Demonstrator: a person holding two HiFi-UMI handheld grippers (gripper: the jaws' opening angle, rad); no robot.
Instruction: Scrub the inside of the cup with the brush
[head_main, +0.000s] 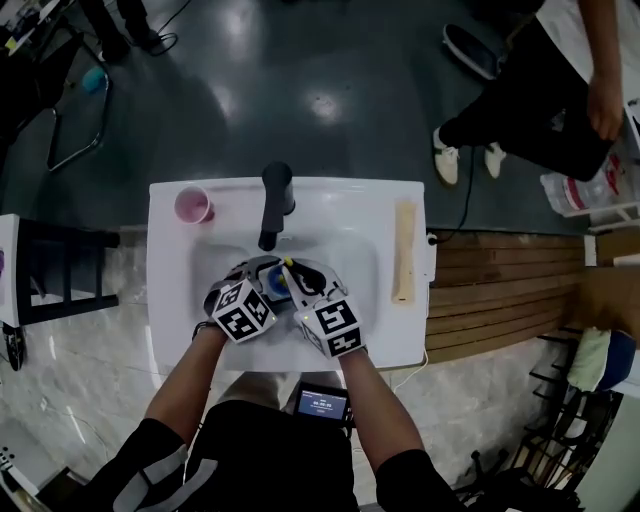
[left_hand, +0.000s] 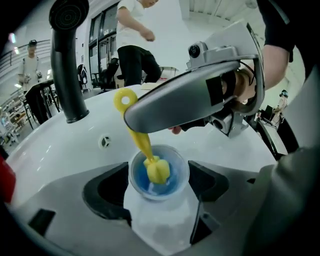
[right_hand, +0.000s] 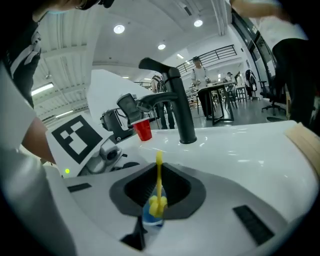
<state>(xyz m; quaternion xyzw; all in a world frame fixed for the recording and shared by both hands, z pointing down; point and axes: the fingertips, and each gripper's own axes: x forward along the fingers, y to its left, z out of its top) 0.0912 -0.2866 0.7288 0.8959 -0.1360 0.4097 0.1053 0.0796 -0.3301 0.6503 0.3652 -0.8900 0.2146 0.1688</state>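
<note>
**Item 1, cup** (left_hand: 177, 181). Blue inside with a pale, translucent outer wall. It was held over the basin (head_main: 215, 262) of the white worktop (head_main: 400, 335), mouth tilted towards the right gripper. It sat between the fingers (left_hand: 107, 192) of the left gripper (left_hand: 159, 192). These stood wide, with one dark pad against each side of the cup.

**Item 2, brush** (left_hand: 157, 170). Yellow, with a slim handle ending in a loop and a stubby head. The head was down inside the cup near its bottom, and the handle rose out over the rim. The fingers (right_hand: 137, 187) of the right gripper (right_hand: 159, 192) were closed on the handle.

**Item 3, faucet** (head_main: 275, 200). Black, single-lever, mounted at the back edge of the basin, just beyond both grippers.

**Item 4, red cup** (head_main: 193, 205). It stood upright on the worktop's back left corner, well apart from the grippers.

**Item 5, wooden strip** (head_main: 404, 250). Pale and long, it lay along the worktop's right side. Its exact kind could not be told.

**Item 6, overflow hole** (left_hand: 104, 141). Small and round, in the basin wall below the faucet.

**Item 7, person** (head_main: 540, 90). Dark clothes and white shoes, standing on the grey floor beyond the far right corner.
</note>
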